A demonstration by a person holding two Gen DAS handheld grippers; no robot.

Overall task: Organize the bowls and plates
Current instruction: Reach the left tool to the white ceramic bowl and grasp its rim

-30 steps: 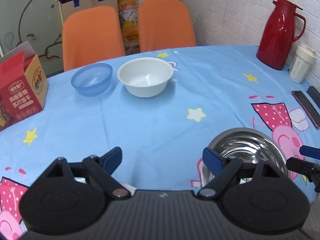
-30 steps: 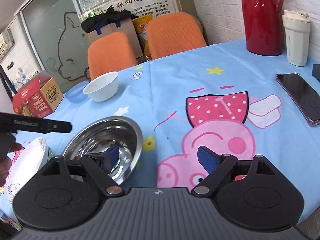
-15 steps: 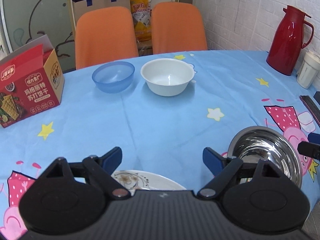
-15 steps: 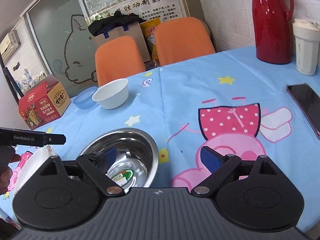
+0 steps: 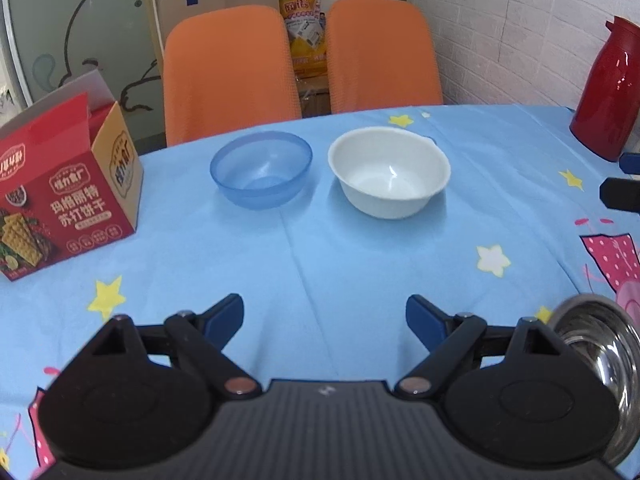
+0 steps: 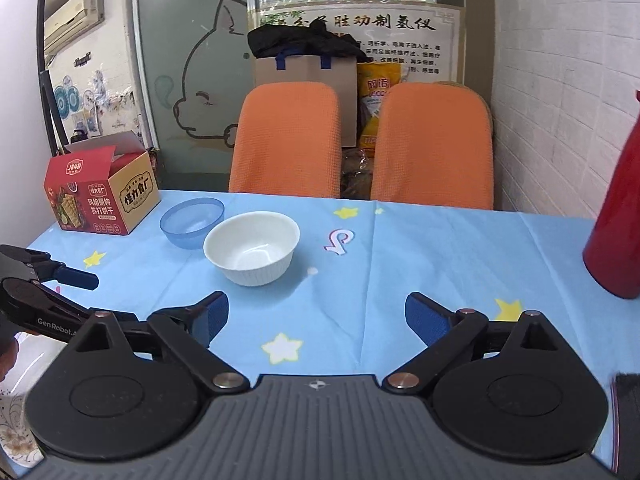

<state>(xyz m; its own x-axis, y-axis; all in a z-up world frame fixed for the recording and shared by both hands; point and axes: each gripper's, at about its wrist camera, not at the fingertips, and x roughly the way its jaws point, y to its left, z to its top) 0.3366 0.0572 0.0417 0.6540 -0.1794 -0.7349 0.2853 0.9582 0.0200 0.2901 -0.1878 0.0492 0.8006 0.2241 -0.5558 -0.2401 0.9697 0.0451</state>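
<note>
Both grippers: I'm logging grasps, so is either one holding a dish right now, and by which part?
Nothing is held. The left gripper and right gripper are both open over bare tablecloth, short of the white bowl.

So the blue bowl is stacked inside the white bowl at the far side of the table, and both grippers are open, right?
Not quite. The left wrist view shows the blue bowl standing beside the white bowl, apart, not inside it. The left gripper and right gripper are indeed open.

Three bowls [image 5: 261, 168], one plate [image 6: 16, 420]
</note>
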